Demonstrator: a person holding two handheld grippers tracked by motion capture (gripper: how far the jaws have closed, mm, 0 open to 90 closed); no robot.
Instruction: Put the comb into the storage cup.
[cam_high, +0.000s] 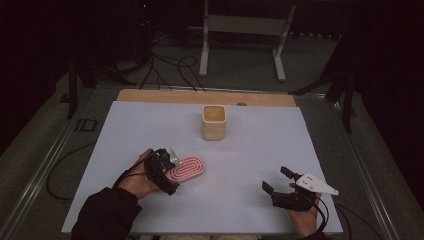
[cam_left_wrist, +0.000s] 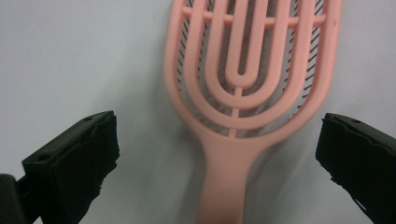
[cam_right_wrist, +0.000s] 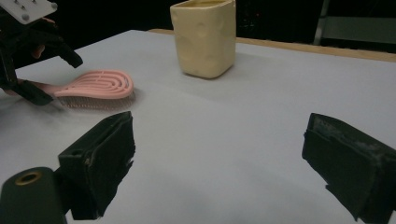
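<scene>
A pink vented hairbrush (cam_high: 187, 168) lies flat on the white table (cam_high: 250, 150), bristles down, its handle toward the left hand. My left gripper (cam_high: 169, 172) hovers over that handle, open, its jaws standing wide on either side of the brush (cam_left_wrist: 247, 93) without touching it. A cream-yellow square cup (cam_high: 214, 122) stands upright at the table's middle back. My right gripper (cam_high: 275, 181) is open at the front right, nothing between its jaws. From the right gripper view the cup (cam_right_wrist: 204, 36) is ahead, the brush (cam_right_wrist: 95, 88) and the left gripper (cam_right_wrist: 51, 77) far left.
A wooden strip (cam_high: 205, 96) runs along the table's far edge. Beyond it are cables (cam_high: 165, 65) on the floor and a white metal frame (cam_high: 245, 35). Open table surface lies between the brush, the cup and the right gripper.
</scene>
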